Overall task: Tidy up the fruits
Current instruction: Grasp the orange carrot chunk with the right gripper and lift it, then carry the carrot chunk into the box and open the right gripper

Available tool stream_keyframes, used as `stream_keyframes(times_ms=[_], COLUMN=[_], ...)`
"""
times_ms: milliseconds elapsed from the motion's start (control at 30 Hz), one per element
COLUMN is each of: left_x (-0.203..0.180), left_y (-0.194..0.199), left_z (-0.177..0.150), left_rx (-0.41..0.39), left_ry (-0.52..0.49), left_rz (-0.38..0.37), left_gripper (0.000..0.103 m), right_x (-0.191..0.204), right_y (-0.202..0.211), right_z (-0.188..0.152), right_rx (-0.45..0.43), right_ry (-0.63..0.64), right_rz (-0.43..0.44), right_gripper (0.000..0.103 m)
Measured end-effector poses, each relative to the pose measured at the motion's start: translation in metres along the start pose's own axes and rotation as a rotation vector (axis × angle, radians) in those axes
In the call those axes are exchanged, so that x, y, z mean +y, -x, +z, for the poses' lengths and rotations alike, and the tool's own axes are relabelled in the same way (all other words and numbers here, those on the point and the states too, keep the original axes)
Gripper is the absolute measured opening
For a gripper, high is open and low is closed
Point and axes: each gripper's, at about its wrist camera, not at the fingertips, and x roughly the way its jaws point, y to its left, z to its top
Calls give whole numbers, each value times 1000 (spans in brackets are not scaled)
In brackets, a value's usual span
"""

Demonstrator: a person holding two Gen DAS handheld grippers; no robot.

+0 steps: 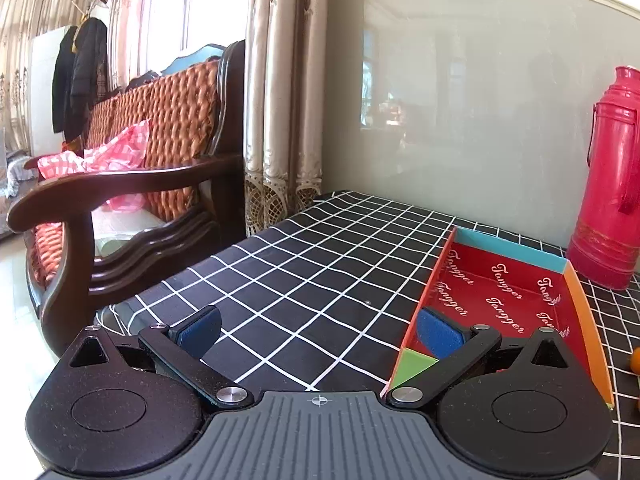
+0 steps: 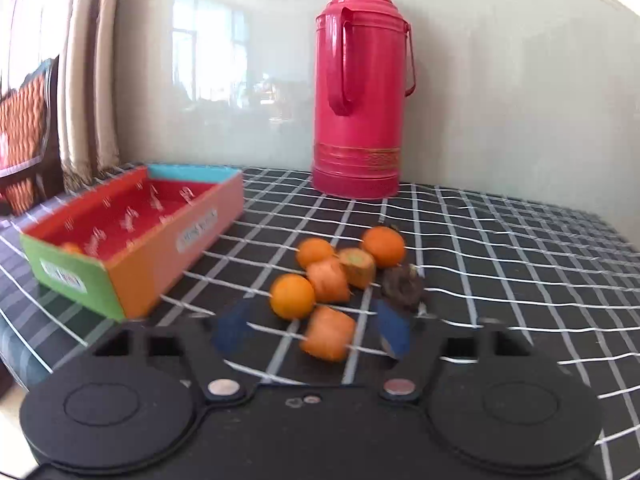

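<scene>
Nearest the lens, low in the left wrist view: left gripper (image 1: 319,334), jaws spread wide, nothing between the blue pads (image 1: 438,336), only checked cloth (image 1: 304,264) underneath. Right pad overlapping the near end of the box (image 1: 582,300), a long tray with red floor, turquoise far wall, orange side, green near corner, at lower right of the frame. Sliver of an orange at the far right edge, beside the box's orange wall. Red flask (image 1: 608,184) upright at the right edge, behind the box, against the pale wall. Wooden sofa (image 1: 132,184) with orange cushions filling the left half, pink checked cloth lying on the seat. In the right wrist view, blurred: right gripper (image 2: 312,330) at bottom centre, released, jaws apart, a carrot chunk (image 2: 328,338) lying on the cloth between the pads without being pressed. Just beyond, in a tight cluster at frame centre: three oranges (image 2: 292,295), two more carrot chunks (image 2: 328,280), and a dark wrinkled fruit (image 2: 402,284) at the cluster's right. Box (image 2: 160,264) at centre left, well apart from the cluster, a small orange piece showing inside near its green end; too blurred to tell what. Flask (image 2: 360,92) upright at upper centre, behind the fruit.
</scene>
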Motion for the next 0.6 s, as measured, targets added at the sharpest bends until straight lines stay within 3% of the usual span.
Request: stream_keyframes(times_ms=[67, 133, 233, 267, 300, 500, 600], left_x=[-1, -5, -14, -16, -18, -20, -17], left_y=[-1, 0, 4, 5, 5, 6, 6], left_z=[1, 0, -1, -2, -3, -3, -2], left_rx=[6, 4, -7, -10, -12, -11, -11], left_ry=[14, 15, -7, -16, -23, -29, -18], left_rz=[-11, -21, -26, -28, -28, -24, -20], left_gripper=[103, 103, 103, 103, 103, 103, 103], right_x=[-4, -6, -7, -12, -16, -18, -11], right_y=[-4, -7, -20, -24, -27, -29, -15], right_z=[1, 2, 0, -1, -2, -5, 3], right_rx=[9, 23, 78, 97, 113, 106, 36], right_ry=[-12, -41, -57, -88, -119, -152, -125], right_rz=[21, 64, 35, 36, 34, 38, 66], right_gripper=[67, 59, 43, 28, 22, 21, 21])
